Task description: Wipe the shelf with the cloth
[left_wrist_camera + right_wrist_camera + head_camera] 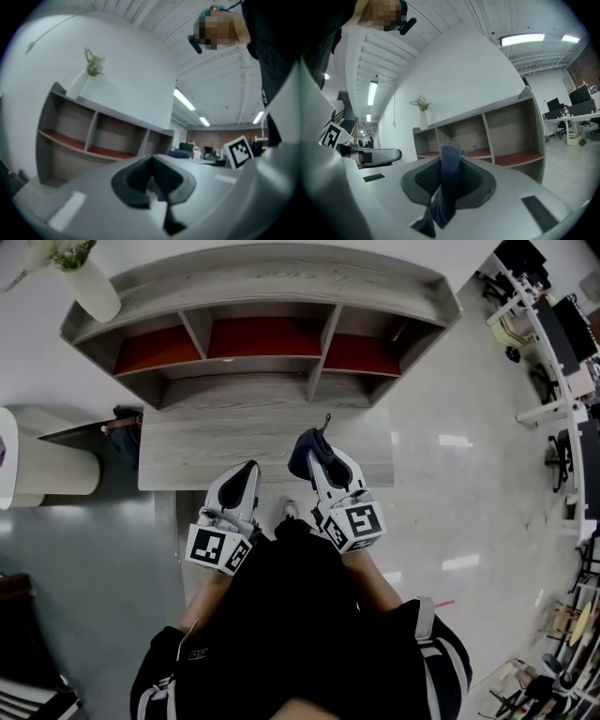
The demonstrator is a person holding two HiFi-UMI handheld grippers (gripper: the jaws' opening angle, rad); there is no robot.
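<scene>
Right gripper (321, 461) clenched on one dark cloth (449, 174), left gripper (249, 474) closed empty, before one three-bay shelf (262, 395).

1. Grey wood-grain shelf unit (262, 296): matt laminate look, streaky grain. Red inner boards (264, 337): smooth, dull sheen.
2. Dark blue cloth (449, 171): knitted, nubbly, soft.
3. Right gripper (450, 161), left gripper (152, 176): pale grey matt plastic shells. Dark pads (426, 176) on the right one finely dimpled, rubbery.
4. Pale floor (450, 409): glossy, mirrors the lights.
5. White vase (94, 287): smooth.
</scene>
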